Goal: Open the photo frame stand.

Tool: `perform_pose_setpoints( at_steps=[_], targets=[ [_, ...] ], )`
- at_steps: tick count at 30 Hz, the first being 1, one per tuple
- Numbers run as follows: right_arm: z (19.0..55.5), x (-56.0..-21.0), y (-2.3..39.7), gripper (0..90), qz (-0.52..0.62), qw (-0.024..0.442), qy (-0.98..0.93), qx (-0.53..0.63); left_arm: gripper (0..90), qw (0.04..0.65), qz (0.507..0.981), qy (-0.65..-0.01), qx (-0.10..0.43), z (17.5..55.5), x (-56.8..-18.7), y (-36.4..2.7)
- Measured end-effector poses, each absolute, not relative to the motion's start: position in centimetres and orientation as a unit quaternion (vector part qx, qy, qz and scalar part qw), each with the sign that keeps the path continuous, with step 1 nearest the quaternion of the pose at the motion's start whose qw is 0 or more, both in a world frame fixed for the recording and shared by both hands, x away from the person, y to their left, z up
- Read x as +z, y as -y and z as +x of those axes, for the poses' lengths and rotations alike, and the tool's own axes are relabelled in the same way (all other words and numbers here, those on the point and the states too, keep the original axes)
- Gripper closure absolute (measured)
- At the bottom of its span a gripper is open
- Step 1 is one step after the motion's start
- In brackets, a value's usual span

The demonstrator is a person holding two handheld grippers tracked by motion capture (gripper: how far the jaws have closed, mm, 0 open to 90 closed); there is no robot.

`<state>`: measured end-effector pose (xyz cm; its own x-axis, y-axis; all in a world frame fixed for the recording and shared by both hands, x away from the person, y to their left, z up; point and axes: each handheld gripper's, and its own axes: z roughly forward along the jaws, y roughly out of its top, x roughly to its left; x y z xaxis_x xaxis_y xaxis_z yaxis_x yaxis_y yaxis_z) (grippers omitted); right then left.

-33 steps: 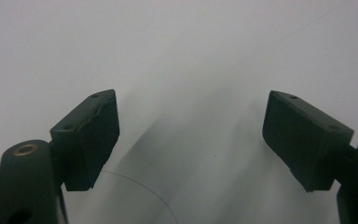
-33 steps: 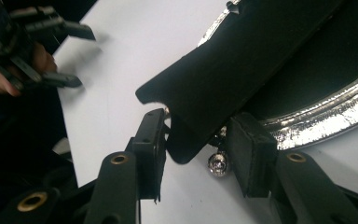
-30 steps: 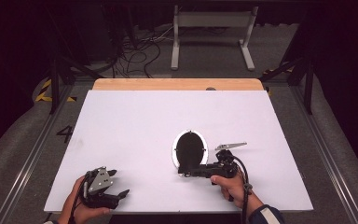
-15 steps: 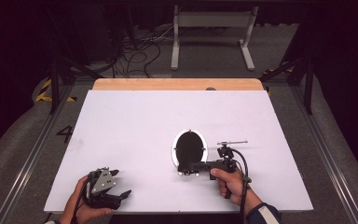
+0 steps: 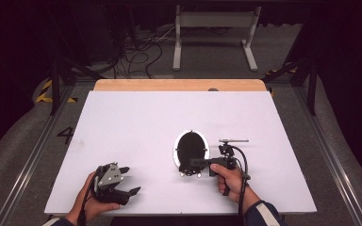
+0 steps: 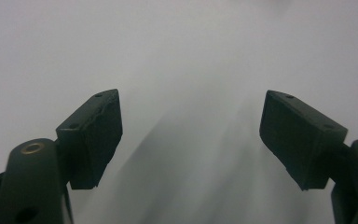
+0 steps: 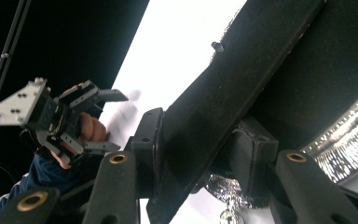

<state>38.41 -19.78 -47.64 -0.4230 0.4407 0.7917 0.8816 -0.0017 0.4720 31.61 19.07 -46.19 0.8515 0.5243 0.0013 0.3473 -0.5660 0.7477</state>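
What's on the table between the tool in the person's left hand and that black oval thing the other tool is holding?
Nothing. In the high view, only bare white table lies between the left tool, open and empty, and the black oval object that the right tool grips.

A white table (image 5: 136,122) fills the middle of the frame, a wooden strip (image 5: 179,84) along its far edge. Behind, at upper centre, a grey metal stand (image 5: 214,35) sits on grey carpet (image 5: 19,141); cables (image 5: 139,52) tangle upper left in darkness.

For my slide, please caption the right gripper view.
Right gripper clamps the black pan's handle; left gripper waits open beyond.
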Motion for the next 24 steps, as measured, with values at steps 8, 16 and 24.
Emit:
perform_pose_setpoints(
  at_steps=[8,16,24],
  targets=[
    [38.8,-47.8,19.8,64.5,-0.464,0.211,0.69,-0.515,21.9,0.403,0.881,-0.238,0.07,36.9,-45.7,-14.7],
    [38.6,-47.2,19.5,65.3,-0.408,0.17,0.726,-0.527,19.4,0.422,0.874,-0.235,0.055,39.4,-45.2,-11.4],
    [38.1,-46.7,19.3,66.3,-0.365,0.13,0.753,-0.531,19.0,0.446,0.858,-0.252,0.031,41.5,-45.5,-10.6]
  ],
)
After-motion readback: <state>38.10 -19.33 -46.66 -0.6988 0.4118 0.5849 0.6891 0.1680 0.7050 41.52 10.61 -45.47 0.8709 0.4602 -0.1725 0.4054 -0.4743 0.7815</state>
